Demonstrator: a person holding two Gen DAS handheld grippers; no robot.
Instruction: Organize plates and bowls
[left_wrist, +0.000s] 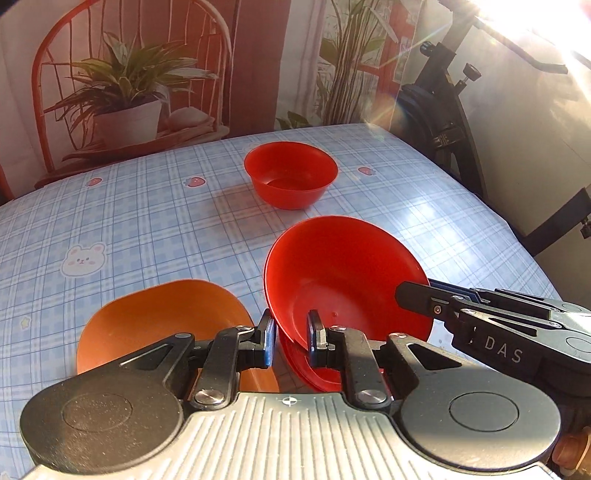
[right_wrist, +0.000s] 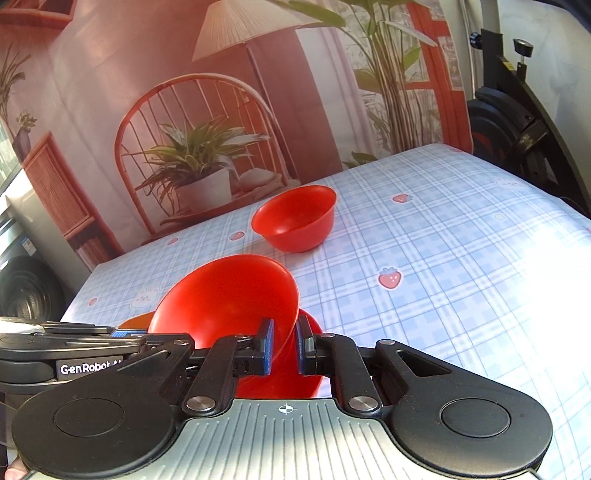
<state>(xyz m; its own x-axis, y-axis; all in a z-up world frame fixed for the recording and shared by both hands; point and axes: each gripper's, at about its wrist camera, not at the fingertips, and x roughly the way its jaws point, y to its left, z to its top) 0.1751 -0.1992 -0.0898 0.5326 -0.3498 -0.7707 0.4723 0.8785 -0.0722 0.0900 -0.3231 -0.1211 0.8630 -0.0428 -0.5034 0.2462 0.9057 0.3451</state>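
Both grippers pinch the same tilted red bowl (left_wrist: 343, 280): your left gripper (left_wrist: 290, 339) is clamped on the near rim, bottom centre of its view, and your right gripper (right_wrist: 284, 345) is clamped on the opposite rim, low centre of its own view. Jaws on each are nearly closed, with only the thin wall between the pads.

Bowl is raised and tipped, with a red plate (left_wrist: 314, 373) just under it and an orange plate (left_wrist: 166, 317) beside, lower left. Second red bowl (left_wrist: 291, 175) sits upright, centre frame, well apart.

Looks like light, stiff plastic with a glossy, likely slippery wall, so grip the rim edge squarely and don't over-squeeze.

Surface is a blue plaid tablecloth (left_wrist: 129, 206), soft-looking. Printed room backdrop behind it; black stand upper right; strong glare top right.
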